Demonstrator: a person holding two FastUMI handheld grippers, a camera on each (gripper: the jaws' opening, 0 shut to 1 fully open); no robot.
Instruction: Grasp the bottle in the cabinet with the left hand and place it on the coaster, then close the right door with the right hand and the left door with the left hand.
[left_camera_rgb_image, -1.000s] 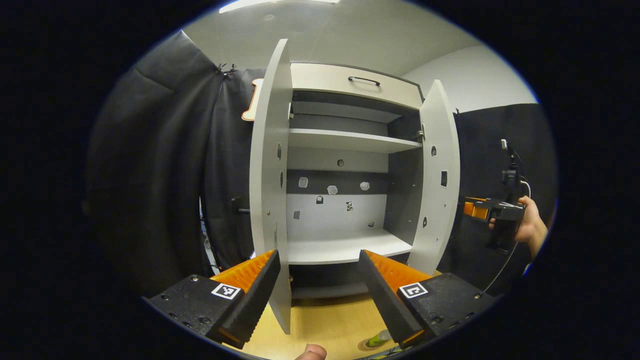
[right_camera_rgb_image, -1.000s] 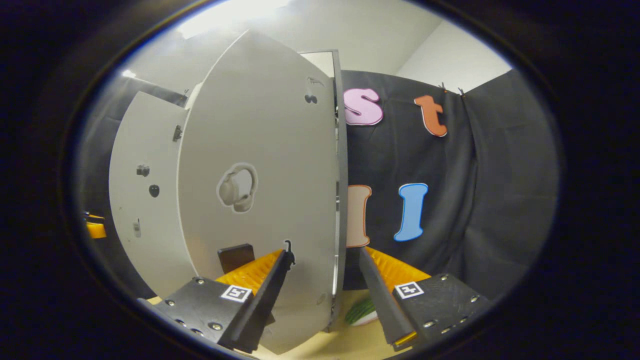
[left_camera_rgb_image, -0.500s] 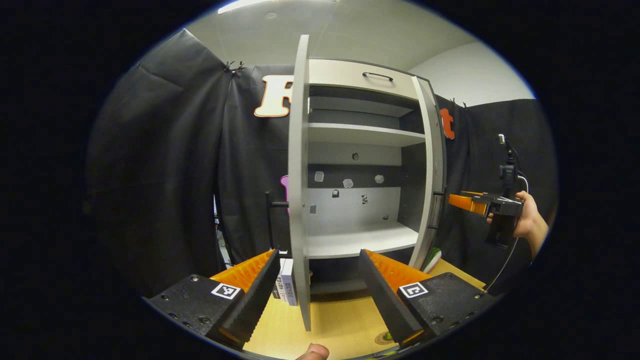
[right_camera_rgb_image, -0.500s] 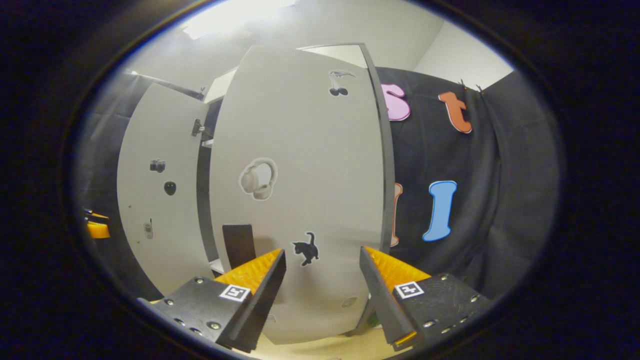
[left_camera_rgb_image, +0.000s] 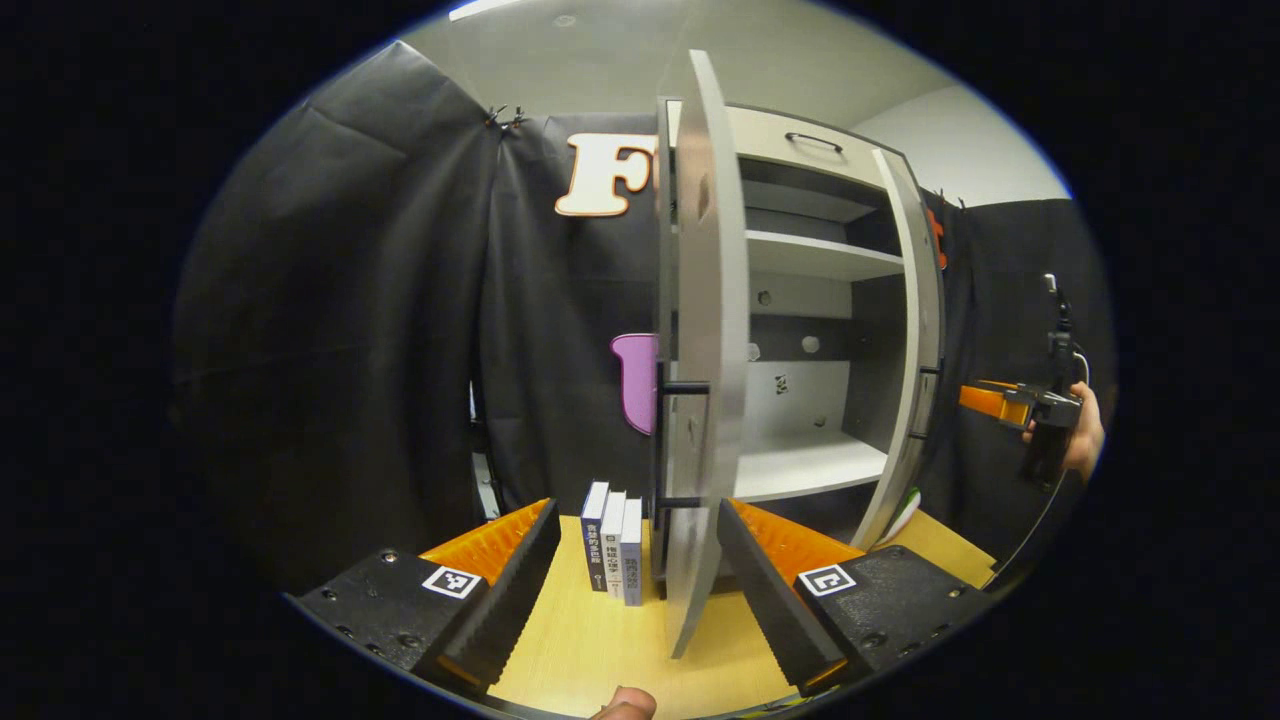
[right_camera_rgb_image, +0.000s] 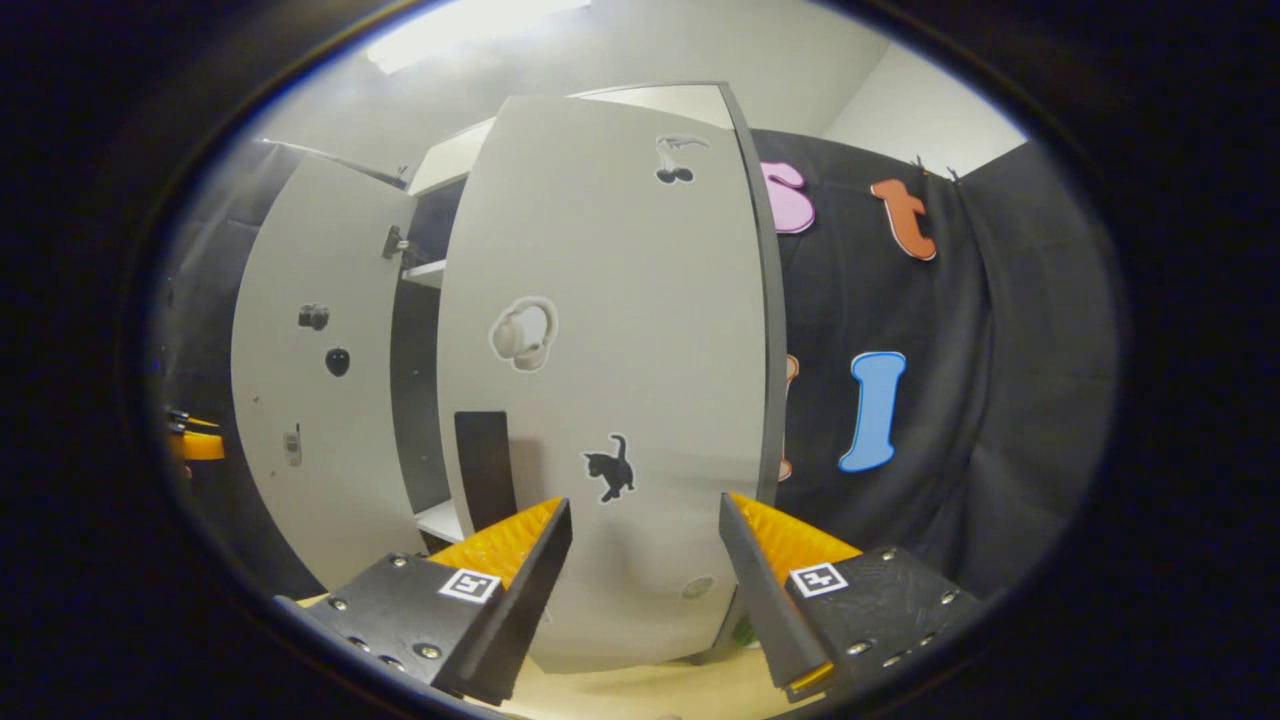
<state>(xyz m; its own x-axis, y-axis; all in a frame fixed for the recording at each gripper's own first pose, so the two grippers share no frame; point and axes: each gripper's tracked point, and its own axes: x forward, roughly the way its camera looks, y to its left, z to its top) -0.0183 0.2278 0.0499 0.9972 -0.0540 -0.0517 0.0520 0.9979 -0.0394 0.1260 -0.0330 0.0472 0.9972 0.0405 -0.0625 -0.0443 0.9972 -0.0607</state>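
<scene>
We hold both grippers wide: left gripper (left_camera_rgb_image: 632, 575) faces the left door's (left_camera_rgb_image: 700, 400) edge, three books (left_camera_rgb_image: 612, 545) at eleven o'clock; right gripper (right_camera_rgb_image: 642, 580) faces the right door (right_camera_rgb_image: 610, 380).

The cabinet (left_camera_rgb_image: 800, 300) stands on the tabletop (left_camera_rgb_image: 590, 640), far from the left claw (left_camera_rgb_image: 632, 590). Its left door (left_camera_rgb_image: 705, 350) stands edge-on between that claw's fingers, with books (left_camera_rgb_image: 612, 540) upright just left of it. The right door (right_camera_rgb_image: 610, 380) stands partway open just before the right claw (right_camera_rgb_image: 645, 590).

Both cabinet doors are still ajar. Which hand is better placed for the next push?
Probably the right. The right gripper faces the outer face of the right door with open jaws, and that door closes first. The left gripper straddles the left door edge-on, ready afterwards.
</scene>
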